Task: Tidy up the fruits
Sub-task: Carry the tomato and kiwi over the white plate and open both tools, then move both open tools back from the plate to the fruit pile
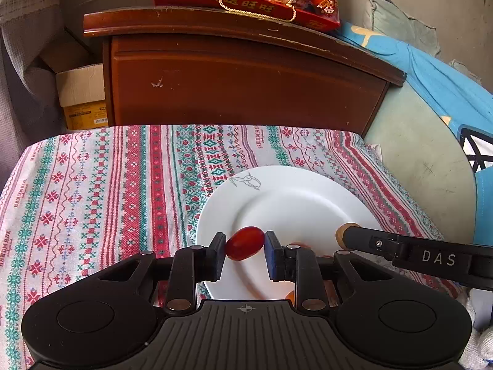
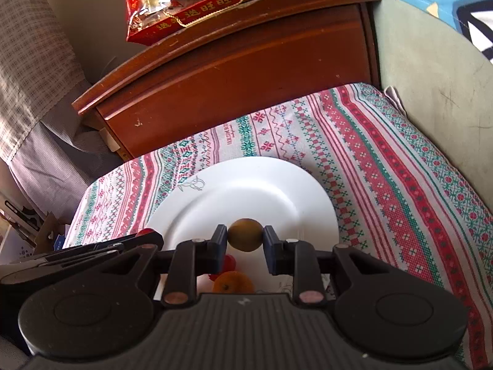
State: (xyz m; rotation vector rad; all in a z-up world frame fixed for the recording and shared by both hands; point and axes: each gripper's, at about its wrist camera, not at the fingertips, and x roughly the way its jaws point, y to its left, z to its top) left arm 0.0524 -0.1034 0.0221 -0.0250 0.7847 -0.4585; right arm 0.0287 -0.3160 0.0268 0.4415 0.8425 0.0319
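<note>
Your left claw (image 1: 245,243) pinches a red cherry tomato (image 1: 245,243) and your right claw (image 2: 245,239) a yellow-brown round fruit (image 2: 245,238), both hovering over the white plate (image 1: 295,197), presumably for sorted placement there.

Glossy white glazed plate (image 1: 308,197) sits on a woven, matt patterned cloth (image 1: 92,200). Far behind, the cabinet (image 1: 246,86) is polished, scuffed wood. The red fruit (image 1: 245,243) looks smooth and shiny; the matt black plastic left gripper (image 1: 245,254) holds it.
</note>
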